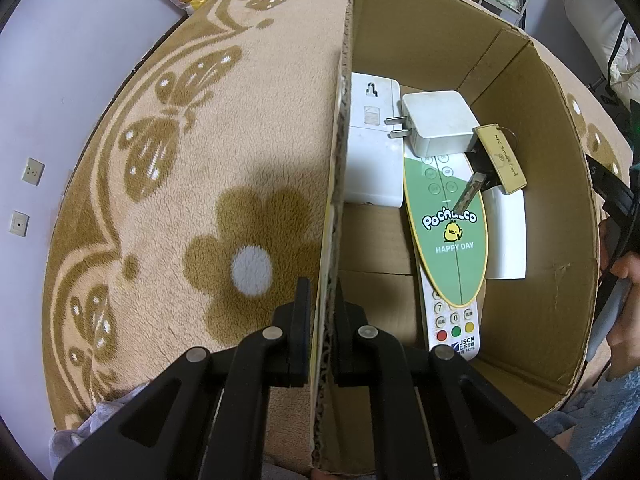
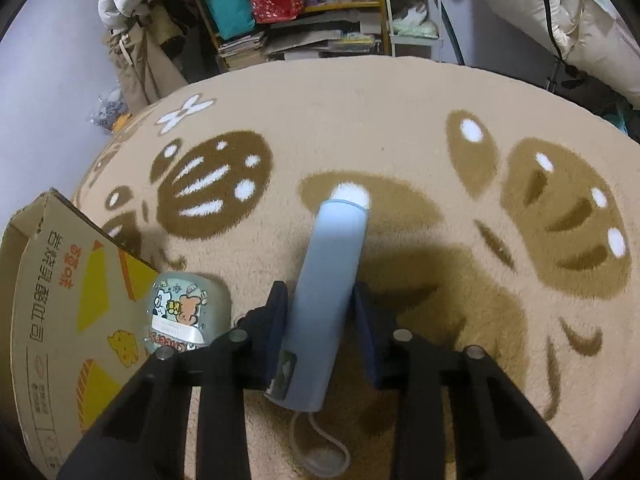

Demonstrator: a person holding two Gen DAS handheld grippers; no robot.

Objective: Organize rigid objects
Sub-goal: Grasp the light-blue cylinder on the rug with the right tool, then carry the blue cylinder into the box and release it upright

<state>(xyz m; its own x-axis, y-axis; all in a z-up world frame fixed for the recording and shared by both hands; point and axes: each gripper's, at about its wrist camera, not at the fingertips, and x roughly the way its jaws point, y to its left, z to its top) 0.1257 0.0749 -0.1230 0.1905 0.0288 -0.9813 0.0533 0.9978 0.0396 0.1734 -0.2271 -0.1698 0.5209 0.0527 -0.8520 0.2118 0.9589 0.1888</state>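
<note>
Pinching the corrugated wall of the open cardboard box (image 1: 400,12), my left gripper (image 1: 322,332) has one flat black finger on each side of the raw edge, with fuzzy tan flower-patterned carpet (image 1: 168,184) to its left. Ahead and to its right, on the box floor, lie a white plastic slab (image 1: 370,140), a blocky white two-prong charger (image 1: 438,122), a long remote (image 1: 450,316) under an oval green card (image 1: 446,232), and a key (image 1: 468,194) on a tan tag (image 1: 502,158). My right gripper (image 2: 320,328) is clamped around a smooth pale-blue cylinder (image 2: 332,284) pointing straight ahead over the carpet, a cord loop trailing behind it, and a glossy rounded cartoon-printed case (image 2: 186,312) sits just left against the box's printed outside.
</note>
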